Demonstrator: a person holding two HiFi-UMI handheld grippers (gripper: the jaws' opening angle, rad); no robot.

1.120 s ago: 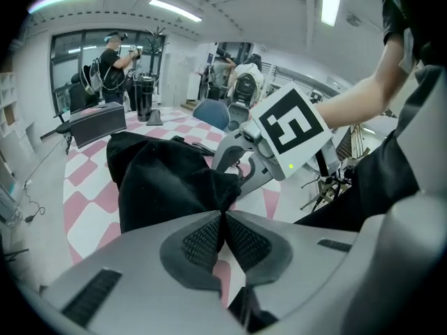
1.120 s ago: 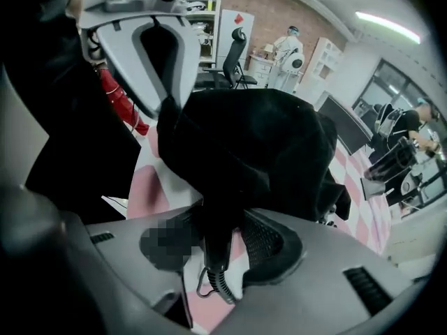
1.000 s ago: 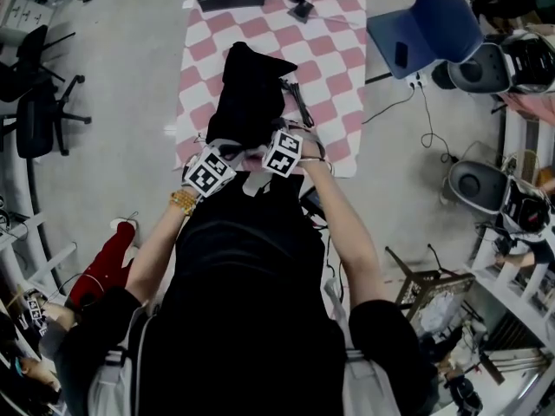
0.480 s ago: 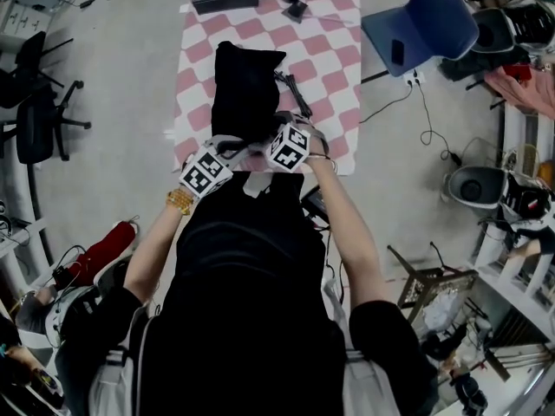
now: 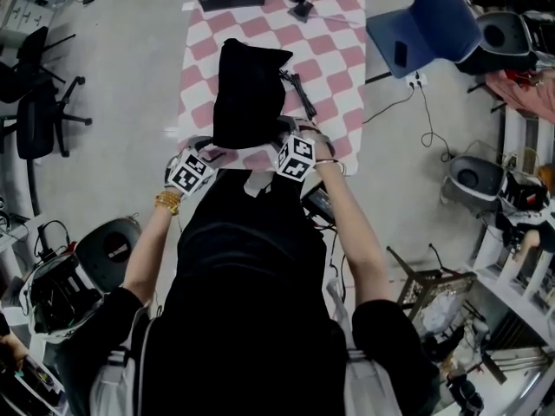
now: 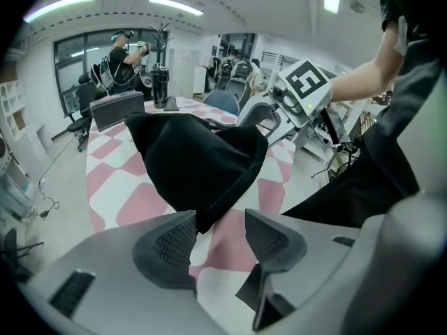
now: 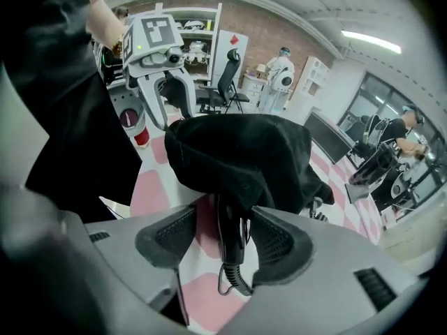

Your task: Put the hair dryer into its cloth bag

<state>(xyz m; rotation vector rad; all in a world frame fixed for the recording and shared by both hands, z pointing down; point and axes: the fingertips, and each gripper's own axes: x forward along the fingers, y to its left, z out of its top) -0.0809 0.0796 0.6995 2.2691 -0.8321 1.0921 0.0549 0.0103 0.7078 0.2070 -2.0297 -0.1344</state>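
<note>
Bag (image 5: 250,94) covers hair dryer (image 7: 225,211) except its protruding handle (image 7: 230,246).

The cloth bag (image 6: 202,166) is matt black fabric with a fine stitched seam along its edge. The hair dryer (image 7: 230,232) has a smooth, glossy black plastic handle. A smooth pink-and-white checked covering lies over the counter (image 5: 334,55).

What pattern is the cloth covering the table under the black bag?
Pink-and-white checks; the tablecloth shows best in the head view.
</note>
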